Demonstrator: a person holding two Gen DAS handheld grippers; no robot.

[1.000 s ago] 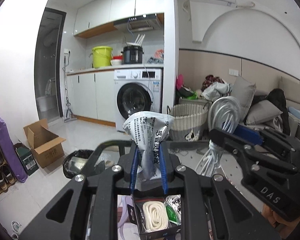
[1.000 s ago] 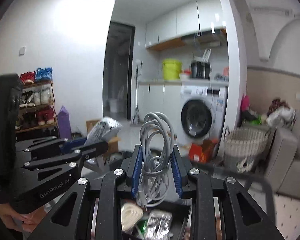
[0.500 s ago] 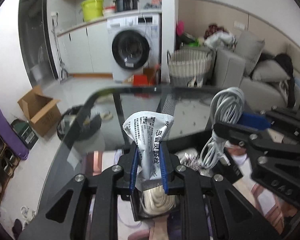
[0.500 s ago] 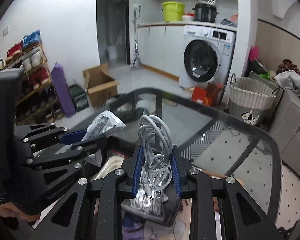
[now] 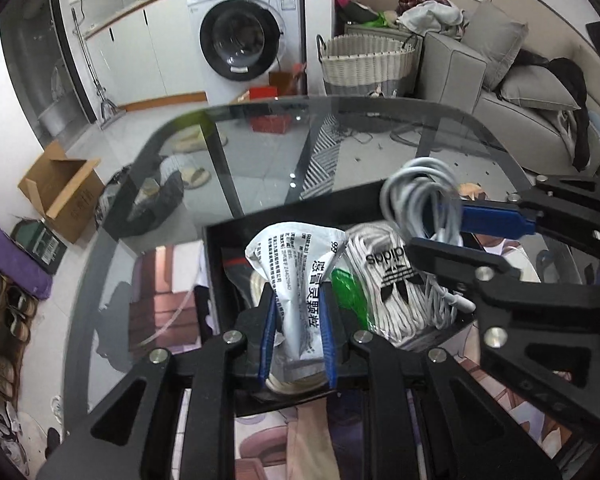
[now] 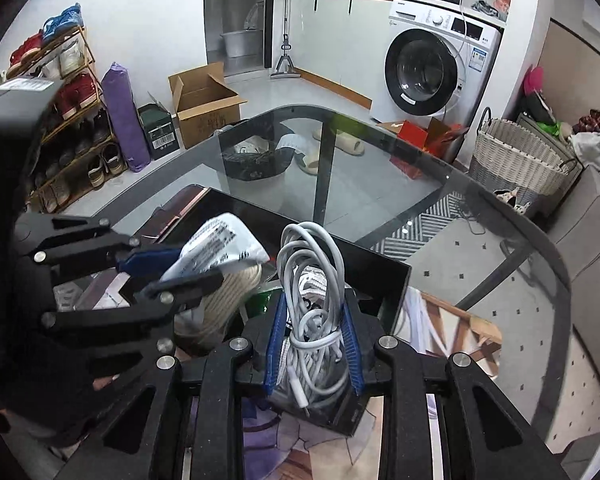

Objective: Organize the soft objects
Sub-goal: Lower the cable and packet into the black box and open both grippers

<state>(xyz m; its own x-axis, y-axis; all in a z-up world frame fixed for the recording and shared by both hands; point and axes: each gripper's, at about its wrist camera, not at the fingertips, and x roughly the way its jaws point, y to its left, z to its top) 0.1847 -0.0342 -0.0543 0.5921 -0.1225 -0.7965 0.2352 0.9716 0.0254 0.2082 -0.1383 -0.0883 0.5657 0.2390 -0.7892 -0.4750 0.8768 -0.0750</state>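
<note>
1. Left wrist view. The left gripper (image 5: pixel 298 334) points steeply down over a black tray (image 5: pixel 214 248) that sits on a glass table (image 5: pixel 260 152). Its blue pads are pressed together on a silver sachet (image 5: pixel 300 276) printed with dark Chinese text; the sachet's crumpled top flares above the pads, over the tray's left half.
2. Same view, in the tray: a cream rope coil (image 5: pixel 260 280) shows behind and below the sachet, a green plastic piece (image 5: pixel 348 292) lies just right of it, and a bundle of white laces (image 5: pixel 384 280) with a black trefoil label fills the middle.
3. Same view, right side: the right gripper (image 5: pixel 440 228) reaches in with a coiled grey-white cable (image 5: pixel 420 192) held between its fingers, above the tray's far right corner.
4. Same view, far: a washing machine (image 5: pixel 244 36), a wicker basket (image 5: pixel 366 64) and a grey sofa (image 5: pixel 500 80) stand beyond the table.
5. Right wrist view. The right gripper (image 6: pixel 314 344) is clamped tight on the cable (image 6: pixel 312 280); loops rise above the pads, a plug end hangs below, over the tray's (image 6: pixel 396 284) near right corner.
6. Same view, left: the left gripper (image 6: pixel 168 268) holds the sachet (image 6: pixel 220 248) above the rope coil (image 6: pixel 228 292). A cardboard box (image 6: pixel 204 108) and a shoe rack (image 6: pixel 60 120) stand on the floor, far left.
</note>
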